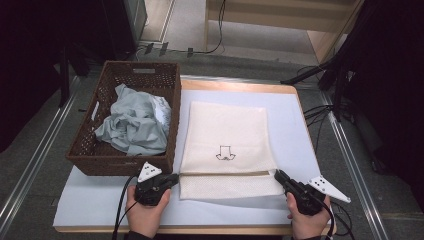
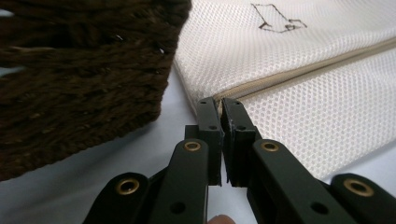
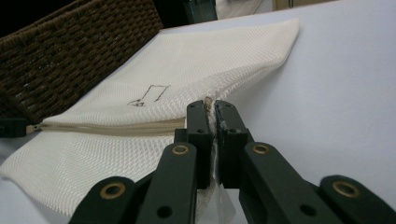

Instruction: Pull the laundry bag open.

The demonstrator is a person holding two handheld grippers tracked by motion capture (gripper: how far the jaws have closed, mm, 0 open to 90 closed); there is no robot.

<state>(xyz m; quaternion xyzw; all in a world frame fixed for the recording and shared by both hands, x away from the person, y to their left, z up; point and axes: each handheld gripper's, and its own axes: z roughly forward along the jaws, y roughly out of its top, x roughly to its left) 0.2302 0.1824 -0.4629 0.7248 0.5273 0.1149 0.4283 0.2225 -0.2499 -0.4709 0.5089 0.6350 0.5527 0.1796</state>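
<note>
Mesh laundry bag (image 1: 227, 137): cream, flat on the bench (image 1: 300, 130), just beside the right wall of the wicker basket (image 1: 95, 152). Small line drawing printed on its upper panel. Zipper (image 3: 107, 127) runs across the bag near its front edge; in both gripper views it reads as closed along its visible length.

Left gripper (image 2: 219, 105): at the zipper end nearest the basket's front corner. Jaws pressed together, tips at that corner of the bag; whether the pull or just the fabric is between them cannot be told.

Right gripper (image 3: 211, 106): at the zipper end farthest from the basket. Jaws pressed together, pinching a fold of mesh that shows between the pads.

Basket contents: crumpled grey-blue clothes (image 1: 132, 125), heaped inside, touching the basket walls, apart from the bag.

Status, as judged: early stage. Done: bag laid out flat, both zipper ends gripped. Left: zipper to be drawn open, likely by the left gripper while the right holds the bag taut; then clothes to go from basket into bag, should that be the aim. Nothing of the clothes lies inside or on the bag.
</note>
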